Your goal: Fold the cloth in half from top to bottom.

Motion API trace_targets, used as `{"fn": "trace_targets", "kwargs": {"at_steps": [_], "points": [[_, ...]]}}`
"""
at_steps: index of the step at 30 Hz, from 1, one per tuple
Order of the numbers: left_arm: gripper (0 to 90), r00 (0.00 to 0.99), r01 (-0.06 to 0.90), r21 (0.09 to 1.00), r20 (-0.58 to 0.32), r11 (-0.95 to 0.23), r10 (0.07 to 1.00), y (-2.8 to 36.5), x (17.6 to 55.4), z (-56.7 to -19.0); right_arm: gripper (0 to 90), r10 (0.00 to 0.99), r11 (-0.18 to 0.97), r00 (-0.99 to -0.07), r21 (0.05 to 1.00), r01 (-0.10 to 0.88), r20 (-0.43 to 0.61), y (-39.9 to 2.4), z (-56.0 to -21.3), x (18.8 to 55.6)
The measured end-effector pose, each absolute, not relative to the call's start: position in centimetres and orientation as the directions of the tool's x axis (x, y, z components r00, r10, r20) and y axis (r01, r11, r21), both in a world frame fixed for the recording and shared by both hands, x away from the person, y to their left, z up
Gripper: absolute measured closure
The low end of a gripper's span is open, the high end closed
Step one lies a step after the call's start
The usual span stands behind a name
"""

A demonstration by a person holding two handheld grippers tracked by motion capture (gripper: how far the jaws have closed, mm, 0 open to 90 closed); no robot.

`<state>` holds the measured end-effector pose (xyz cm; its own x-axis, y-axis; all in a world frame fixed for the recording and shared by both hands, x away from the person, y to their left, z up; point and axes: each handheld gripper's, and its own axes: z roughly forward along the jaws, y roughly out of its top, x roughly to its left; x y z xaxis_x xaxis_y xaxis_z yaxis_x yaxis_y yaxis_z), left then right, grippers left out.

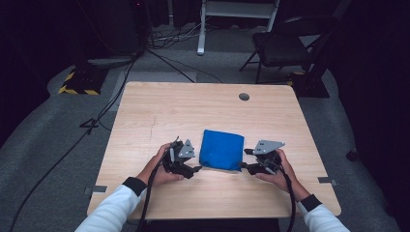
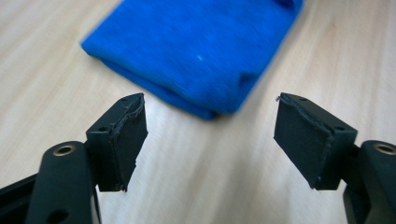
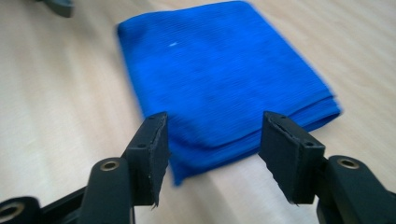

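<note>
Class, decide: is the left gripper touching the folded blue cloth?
Apart. In the left gripper view, the left gripper has its jaws wide open, with bare table between its pads and the nearest corner of the blue cloth.

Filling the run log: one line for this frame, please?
folded blue cloth: flat on table | left hand-held gripper: open, beside cloth, no contact | right hand-held gripper: open, beside cloth, no contact
</note>
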<state>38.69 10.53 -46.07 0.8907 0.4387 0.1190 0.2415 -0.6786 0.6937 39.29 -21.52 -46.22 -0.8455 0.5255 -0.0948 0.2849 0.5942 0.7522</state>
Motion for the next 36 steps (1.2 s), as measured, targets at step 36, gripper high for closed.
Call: {"fn": "trace_targets", "kwargs": {"at_steps": [36], "points": [[17.4,0.857,0.292,0.645,0.151,-0.706,0.493,15.3,36.4,-47.2,27.3,0.587,0.624,-0.805,0.682,0.38,-0.089,-25.5,-47.6,38.3]]}}
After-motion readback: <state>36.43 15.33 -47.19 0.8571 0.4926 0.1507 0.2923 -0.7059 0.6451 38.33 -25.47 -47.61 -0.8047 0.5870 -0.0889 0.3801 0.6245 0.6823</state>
